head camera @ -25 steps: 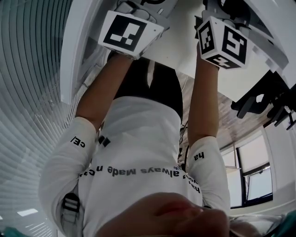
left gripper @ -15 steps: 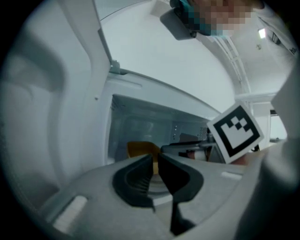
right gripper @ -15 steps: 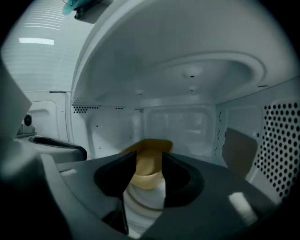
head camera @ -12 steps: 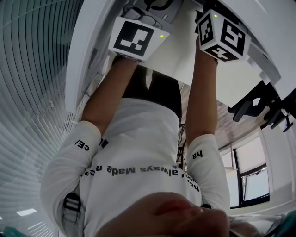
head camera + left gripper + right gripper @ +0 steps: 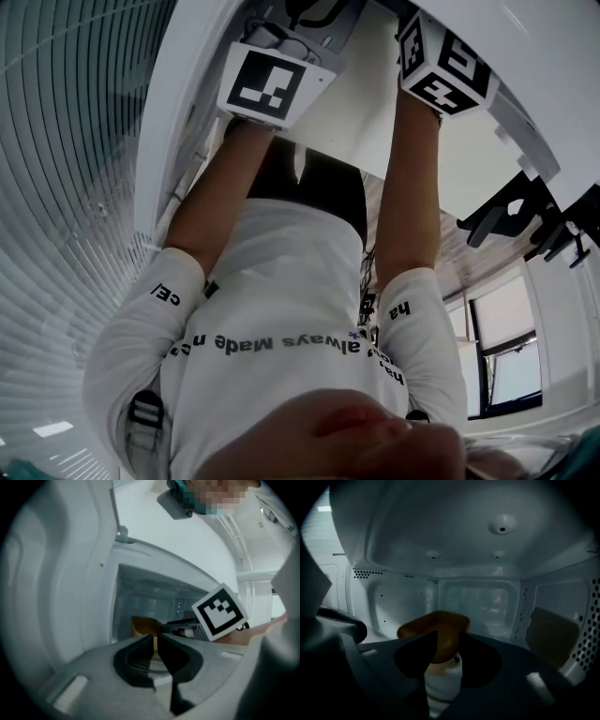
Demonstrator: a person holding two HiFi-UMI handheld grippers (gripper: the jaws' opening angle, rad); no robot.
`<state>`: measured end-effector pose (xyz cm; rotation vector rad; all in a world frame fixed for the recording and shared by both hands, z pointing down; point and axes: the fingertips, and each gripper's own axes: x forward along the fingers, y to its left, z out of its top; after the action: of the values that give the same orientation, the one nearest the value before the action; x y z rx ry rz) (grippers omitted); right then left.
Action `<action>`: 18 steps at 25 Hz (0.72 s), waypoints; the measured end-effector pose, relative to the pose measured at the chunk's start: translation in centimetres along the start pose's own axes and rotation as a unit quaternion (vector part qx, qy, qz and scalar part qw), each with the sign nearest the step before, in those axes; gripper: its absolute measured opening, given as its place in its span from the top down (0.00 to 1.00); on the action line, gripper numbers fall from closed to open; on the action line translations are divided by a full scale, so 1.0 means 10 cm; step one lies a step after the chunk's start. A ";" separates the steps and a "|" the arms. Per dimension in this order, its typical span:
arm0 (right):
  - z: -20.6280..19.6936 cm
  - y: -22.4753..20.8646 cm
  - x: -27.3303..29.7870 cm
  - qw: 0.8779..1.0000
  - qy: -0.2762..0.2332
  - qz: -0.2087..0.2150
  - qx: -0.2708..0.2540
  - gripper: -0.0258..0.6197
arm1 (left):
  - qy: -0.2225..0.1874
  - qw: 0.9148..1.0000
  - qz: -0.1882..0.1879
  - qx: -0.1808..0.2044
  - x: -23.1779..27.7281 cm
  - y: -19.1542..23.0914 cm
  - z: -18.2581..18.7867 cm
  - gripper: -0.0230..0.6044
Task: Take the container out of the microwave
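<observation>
An orange container (image 5: 436, 623) stands on the floor of the open white microwave (image 5: 478, 604). My right gripper (image 5: 446, 641) is inside the cavity with its jaws apart. They have just been closing a little, and the container's near rim lies between them. From outside, the left gripper view shows the same container (image 5: 143, 625) deep in the microwave (image 5: 154, 599), with the right gripper's marker cube (image 5: 219, 612) beside it. My left gripper (image 5: 155, 641) is in front of the opening, its jaws nearly together with nothing in them. The head view shows only both marker cubes (image 5: 272, 82) (image 5: 448, 67); the jaws are hidden.
Perforated side walls (image 5: 586, 639) and a low ceiling (image 5: 501, 524) close in around my right gripper. The white door (image 5: 70, 573) stands open at the left of the opening. A black chair base (image 5: 525, 216) shows at the right in the head view.
In the head view both marker cubes have shifted toward the top edge, the left one also to the right. The arms have stretched further out.
</observation>
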<state>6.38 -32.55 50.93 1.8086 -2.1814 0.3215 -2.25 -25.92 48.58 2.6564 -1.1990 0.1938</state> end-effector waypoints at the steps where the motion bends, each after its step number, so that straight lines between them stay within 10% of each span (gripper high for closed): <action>1: -0.01 -0.02 -0.02 1.000 0.005 -0.004 0.001 0.74 | 0.001 1.000 0.000 0.000 0.00 0.00 0.00 0.92; 12: -0.14 -0.23 0.02 0.999 0.012 -0.021 0.031 0.65 | 0.004 1.000 -0.004 -0.005 -0.02 -0.01 -0.03 0.92; 18: -0.08 -0.24 -0.08 0.999 0.020 -0.028 0.032 0.84 | 0.002 1.000 -0.004 -0.008 -0.02 -0.01 0.00 0.92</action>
<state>8.90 -32.01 51.34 1.8768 -2.1113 0.4157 -2.27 -25.72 48.57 2.6451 -1.1843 0.1868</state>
